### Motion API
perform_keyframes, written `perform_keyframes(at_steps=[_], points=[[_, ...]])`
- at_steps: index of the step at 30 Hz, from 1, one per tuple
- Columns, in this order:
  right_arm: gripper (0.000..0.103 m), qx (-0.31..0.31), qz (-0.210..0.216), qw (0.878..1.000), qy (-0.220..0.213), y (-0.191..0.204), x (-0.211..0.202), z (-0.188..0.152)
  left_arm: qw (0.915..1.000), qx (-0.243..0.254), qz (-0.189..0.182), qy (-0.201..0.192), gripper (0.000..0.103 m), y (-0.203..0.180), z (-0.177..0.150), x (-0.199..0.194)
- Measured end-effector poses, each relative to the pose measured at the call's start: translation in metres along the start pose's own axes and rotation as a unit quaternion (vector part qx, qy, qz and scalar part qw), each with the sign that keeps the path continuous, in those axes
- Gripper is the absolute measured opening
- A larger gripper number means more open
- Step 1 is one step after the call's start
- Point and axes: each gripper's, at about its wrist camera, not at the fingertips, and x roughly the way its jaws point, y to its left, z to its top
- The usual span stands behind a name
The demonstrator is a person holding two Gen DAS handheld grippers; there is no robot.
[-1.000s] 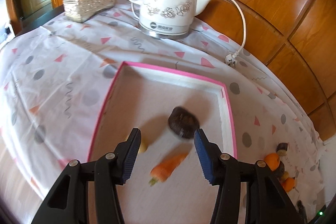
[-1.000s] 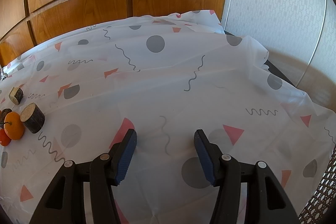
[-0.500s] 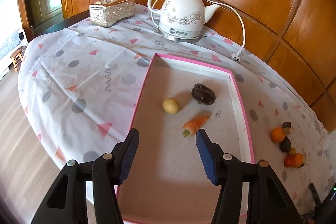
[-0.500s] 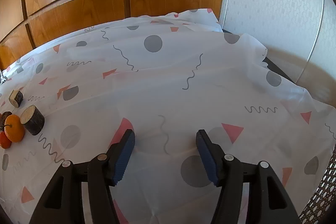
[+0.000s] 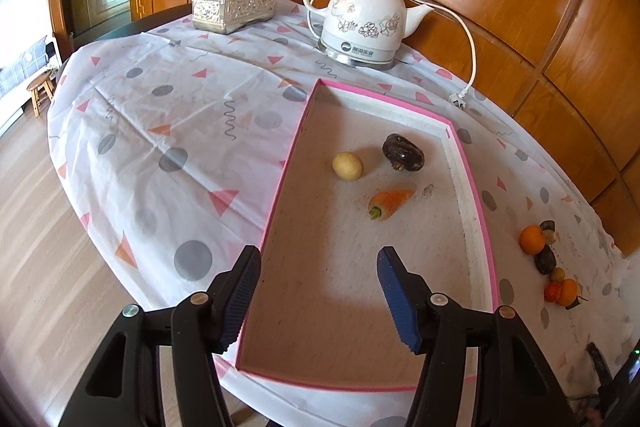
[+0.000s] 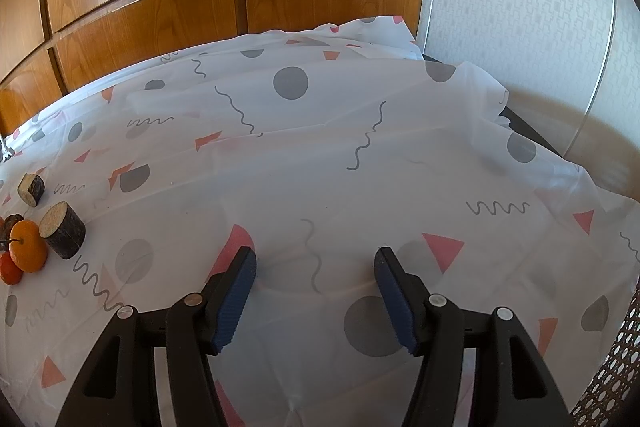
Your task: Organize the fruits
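Observation:
A pink-rimmed tray point(image 5: 468, 163) lies on the patterned tablecloth. In it rest a dark purple fruit point(image 5: 402, 152), a small yellow fruit point(image 5: 347, 166) and a carrot piece point(image 5: 388, 203). My left gripper point(image 5: 318, 293) hovers over the tray's near end, well back from them, its jaws opening with nothing between them. A pile of fruits lies right of the tray, with an orange point(image 5: 532, 239) in it. My right gripper point(image 6: 314, 287) stands open and empty over bare cloth. An orange point(image 6: 27, 245) and wooden log pieces point(image 6: 63, 230) lie far to its left.
A white ceramic kettle point(image 5: 364, 21) with a cord and plug point(image 5: 460, 98) stands behind the tray, beside a silver tissue box point(image 5: 234, 5). Wood panelling backs the table. The table edge drops to a wooden floor on the left. A woven chair edge point(image 6: 608, 379) shows at lower right.
My left gripper has pulled back from the tray's fruits, leaving the dark purple fruit in the tray, and its jaws have widened. The right gripper has stayed in place, jaws slightly wider.

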Motion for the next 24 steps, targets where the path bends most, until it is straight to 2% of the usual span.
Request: perform_keyframes(at_steps=[16, 24], points=[[0.063, -0.002, -0.007, 1.0, 0.001, 0.001, 0.0, 0.0, 0.999, -0.044, 0.011, 0.004, 0.062, 0.032, -0.01, -0.001], [0.062, -0.006, -0.009, 1.0, 0.005, 0.002, 0.0, 0.001, 0.9987, -0.047, 0.016, 0.008, 0.062, 0.034, -0.016, 0.001]])
